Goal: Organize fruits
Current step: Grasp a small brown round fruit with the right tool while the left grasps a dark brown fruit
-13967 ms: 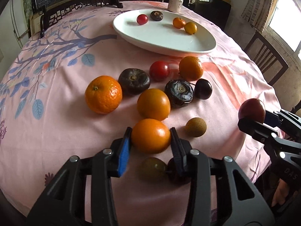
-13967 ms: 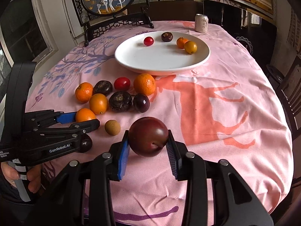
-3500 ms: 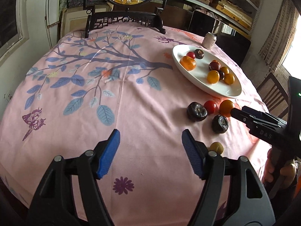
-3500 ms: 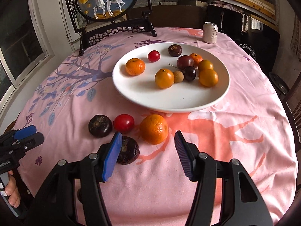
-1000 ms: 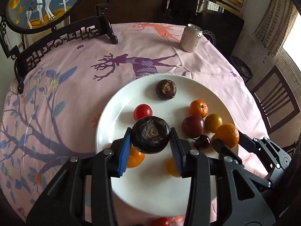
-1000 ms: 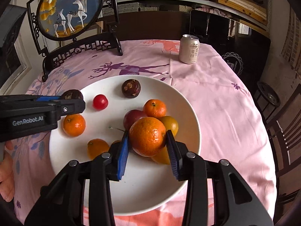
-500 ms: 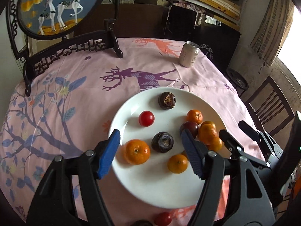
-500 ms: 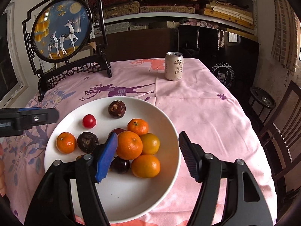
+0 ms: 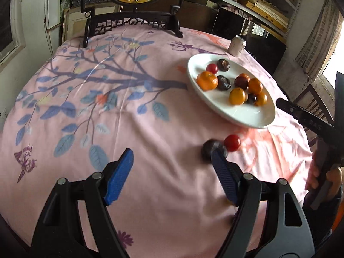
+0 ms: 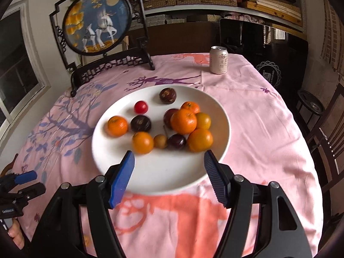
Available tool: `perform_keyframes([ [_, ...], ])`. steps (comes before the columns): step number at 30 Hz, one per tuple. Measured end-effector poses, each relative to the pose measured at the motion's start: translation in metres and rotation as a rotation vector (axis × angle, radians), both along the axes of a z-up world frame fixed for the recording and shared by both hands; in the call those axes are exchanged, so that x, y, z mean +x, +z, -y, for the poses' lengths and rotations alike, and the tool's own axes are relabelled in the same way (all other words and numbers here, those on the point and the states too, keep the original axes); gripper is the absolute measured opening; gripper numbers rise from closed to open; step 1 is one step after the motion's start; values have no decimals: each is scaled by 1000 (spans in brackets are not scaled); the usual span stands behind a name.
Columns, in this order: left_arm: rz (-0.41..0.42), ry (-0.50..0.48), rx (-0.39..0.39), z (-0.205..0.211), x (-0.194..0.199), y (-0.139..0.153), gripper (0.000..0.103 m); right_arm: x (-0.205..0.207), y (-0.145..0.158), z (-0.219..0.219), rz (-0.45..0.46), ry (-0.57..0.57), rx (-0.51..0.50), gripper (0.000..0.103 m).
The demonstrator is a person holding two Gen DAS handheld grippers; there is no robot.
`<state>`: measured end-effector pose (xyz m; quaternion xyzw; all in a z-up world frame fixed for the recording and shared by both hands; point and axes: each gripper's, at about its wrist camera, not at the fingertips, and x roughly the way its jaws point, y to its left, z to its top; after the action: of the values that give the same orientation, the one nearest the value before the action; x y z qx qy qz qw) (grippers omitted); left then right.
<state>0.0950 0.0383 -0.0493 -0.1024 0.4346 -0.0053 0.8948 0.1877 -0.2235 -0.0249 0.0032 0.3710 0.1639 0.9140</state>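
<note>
Can [image 10: 218, 60]: white, pink characters on it, unreadable to me. Black panel behind the tabletop [image 10: 268, 111] reads roughly "JIANGDAO", uncertain.

White plate [image 10: 163, 176] holds the fruits: oranges clustered at right, 1 red tomato [image 10: 141, 107], dark purple wrinkled fruits, a plum, 1 small tan fruit [image 10: 160, 141].

Off the plate, on the pink cloth: a red tomato [image 9: 232, 142] touching a dark fruit [image 9: 209, 150], blurred.

My left gripper [image 9: 172, 167]: jaws have just been opening, nothing between. My right gripper [image 10: 168, 168]: jaws apart, empty, over the plate's near rim.

Framed deer panel [image 10: 96, 24] at the far edge.
</note>
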Motion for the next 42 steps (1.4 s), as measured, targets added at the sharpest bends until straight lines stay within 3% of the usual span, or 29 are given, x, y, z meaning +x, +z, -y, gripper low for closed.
perform_keyframes([
  [3, -5, 3, -12, -6, -21, -8, 77, -47, -7, -14, -49, 69, -8, 67],
  [9, 27, 17, 45, -8, -48, -9, 77, -113, -24, -51, -127, 192, 17, 67],
  [16, 36, 51, 39, -23, -62, -9, 77, -120, -42, -95, -179, 257, -43, 67],
  [20, 37, 67, 34, -30, -65, -10, 77, -115, -49, -107, -186, 234, -61, 67],
  [22, 37, 63, 28, -30, -64, -11, 77, -110, -54, -111, -193, 222, -72, 61],
  [24, 34, 58, 26, -30, -63, -12, 77, -105, -61, -115, -217, 221, -84, 34],
  [25, 34, 53, 23, -29, -63, -12, 77, -102, -63, -116, -231, 220, -84, 28],
  [33, 14, -3, 22, -8, -38, -15, 77, -100, -44, -89, -149, 148, -61, 26],
  [42, -30, -115, 130, 62, 27, -33, 77, -96, -38, -19, -128, 12, -9, 26],
])
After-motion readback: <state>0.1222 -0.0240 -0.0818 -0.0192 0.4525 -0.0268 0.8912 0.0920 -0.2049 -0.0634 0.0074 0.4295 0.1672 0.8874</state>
